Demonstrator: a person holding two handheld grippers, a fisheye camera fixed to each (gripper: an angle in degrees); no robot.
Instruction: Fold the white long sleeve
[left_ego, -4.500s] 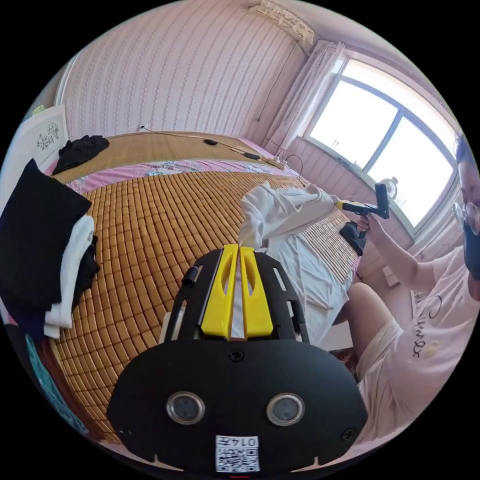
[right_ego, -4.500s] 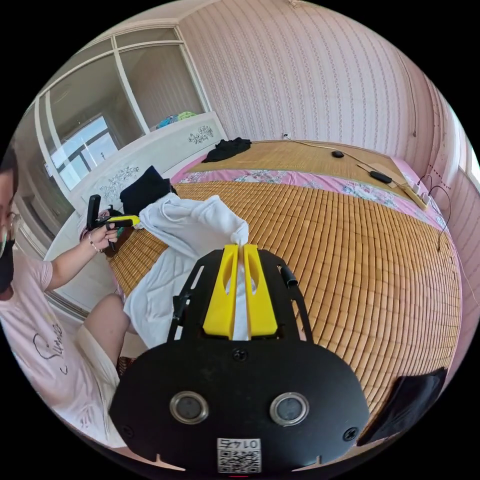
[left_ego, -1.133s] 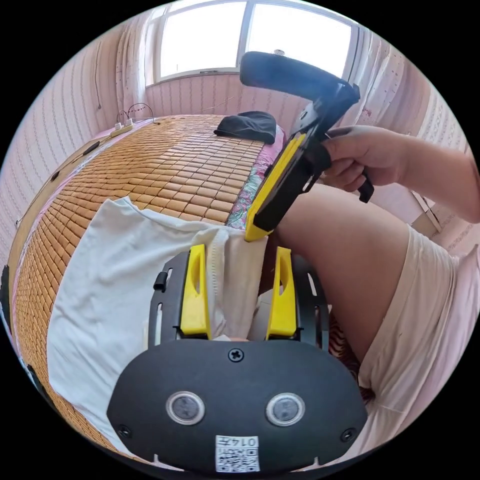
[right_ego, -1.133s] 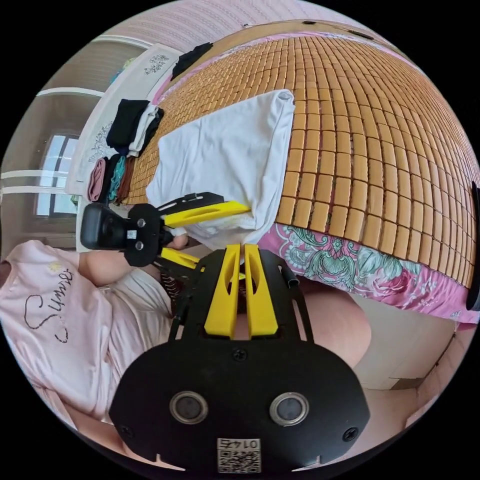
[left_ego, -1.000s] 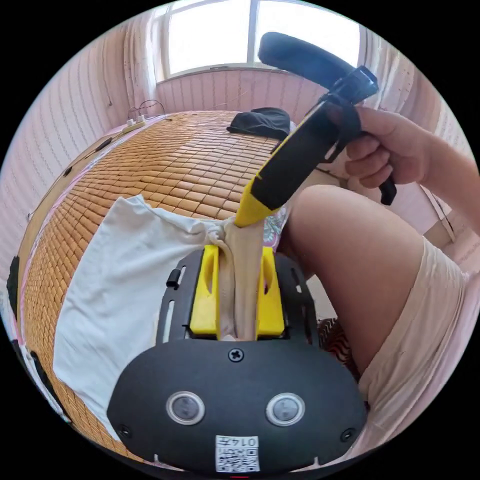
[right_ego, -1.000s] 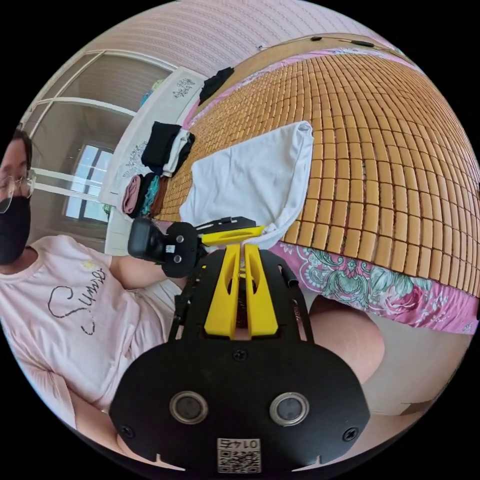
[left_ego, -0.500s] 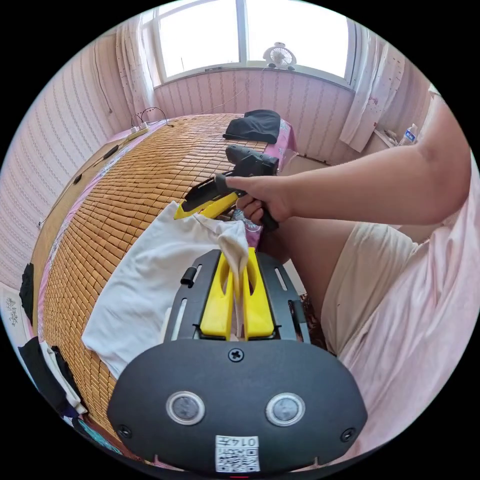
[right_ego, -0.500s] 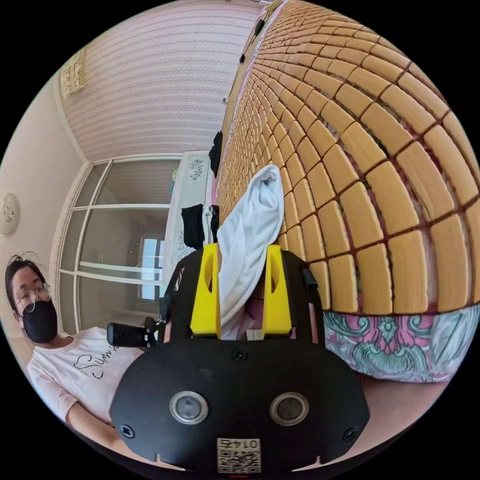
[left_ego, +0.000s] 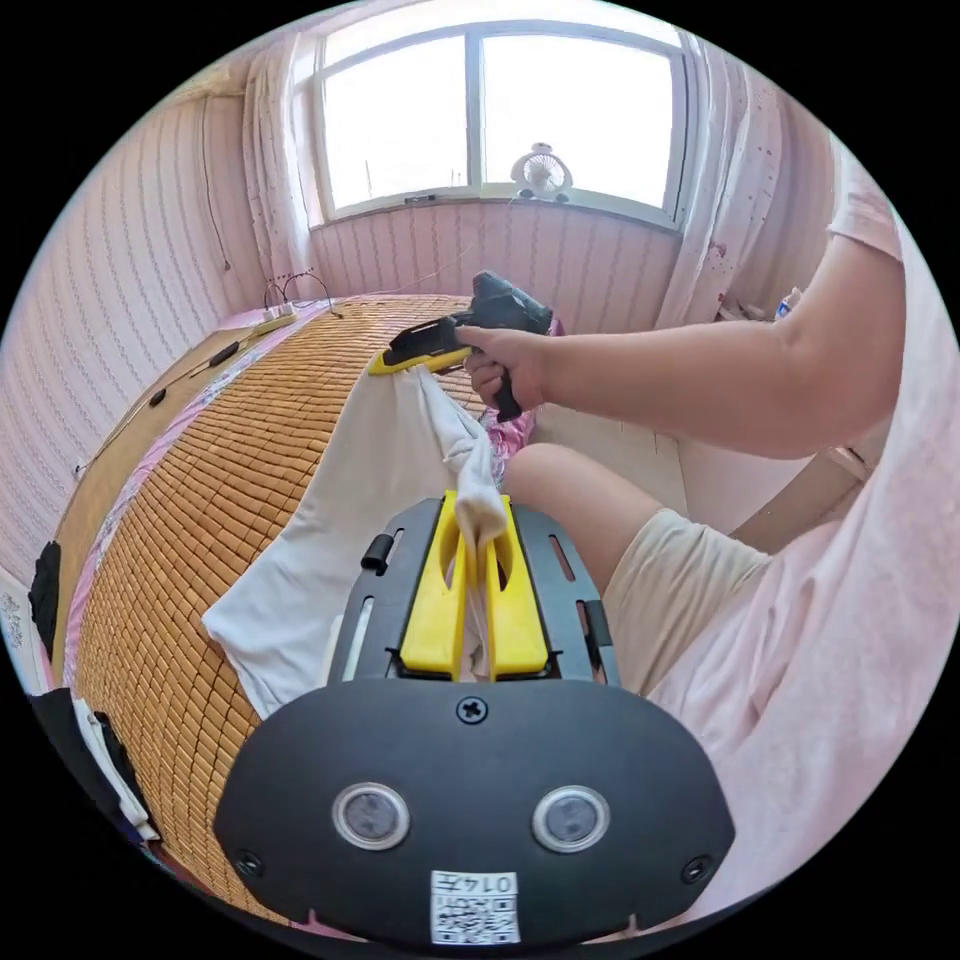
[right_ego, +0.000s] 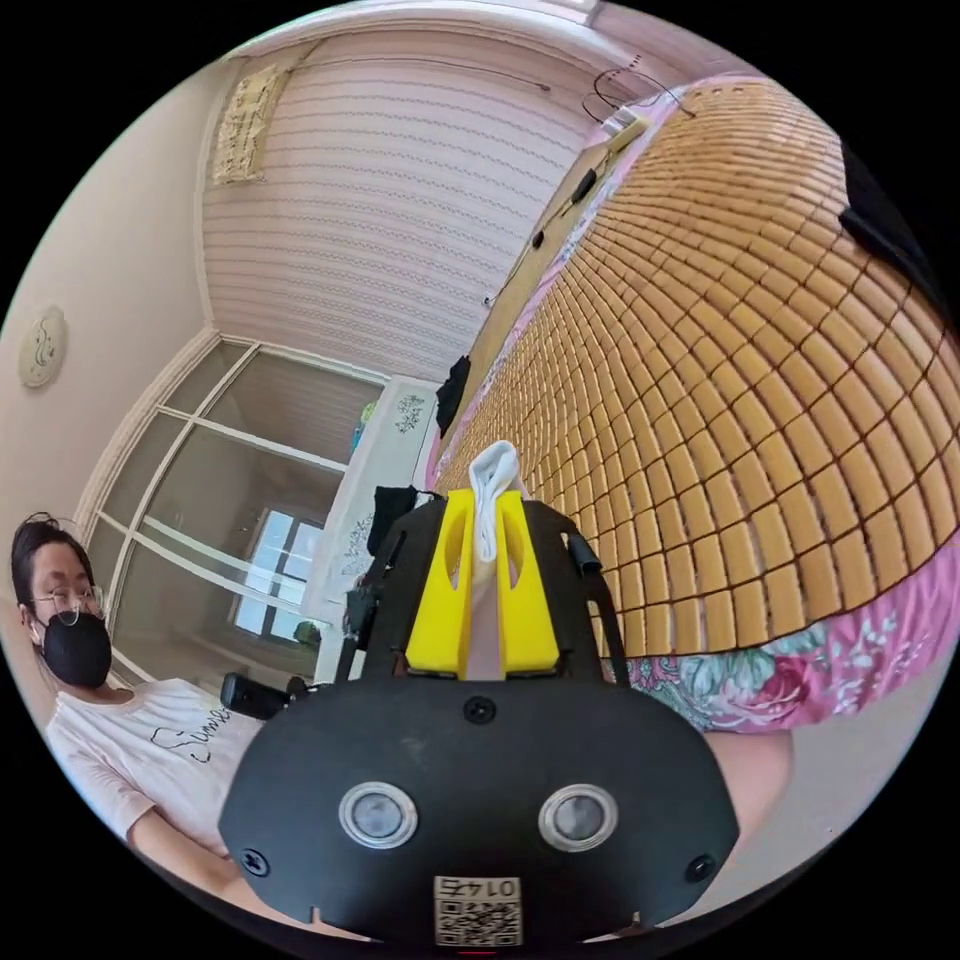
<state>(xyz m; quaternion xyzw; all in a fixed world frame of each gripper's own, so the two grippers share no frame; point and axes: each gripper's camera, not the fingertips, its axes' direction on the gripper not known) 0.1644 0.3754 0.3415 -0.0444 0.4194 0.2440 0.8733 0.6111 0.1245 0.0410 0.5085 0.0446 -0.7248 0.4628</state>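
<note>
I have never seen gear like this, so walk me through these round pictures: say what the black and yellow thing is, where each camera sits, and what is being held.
A person holds a hand tool in each hand, each with two yellow jaws, and a fisheye camera rides on each tool, hence the round pictures.

In the left gripper view, the left gripper sits at the bottom, its jaws closed on a bunch of the white shirt. Further off, the person's hand holds the right gripper, which pinches another part of the same shirt.

The right gripper view looks along the right gripper, with white cloth between its jaws.

The shirt hangs between the two tools, its lower part draped on the bed's bamboo mat. Dark clothes lie at the mat's far edge.
</note>
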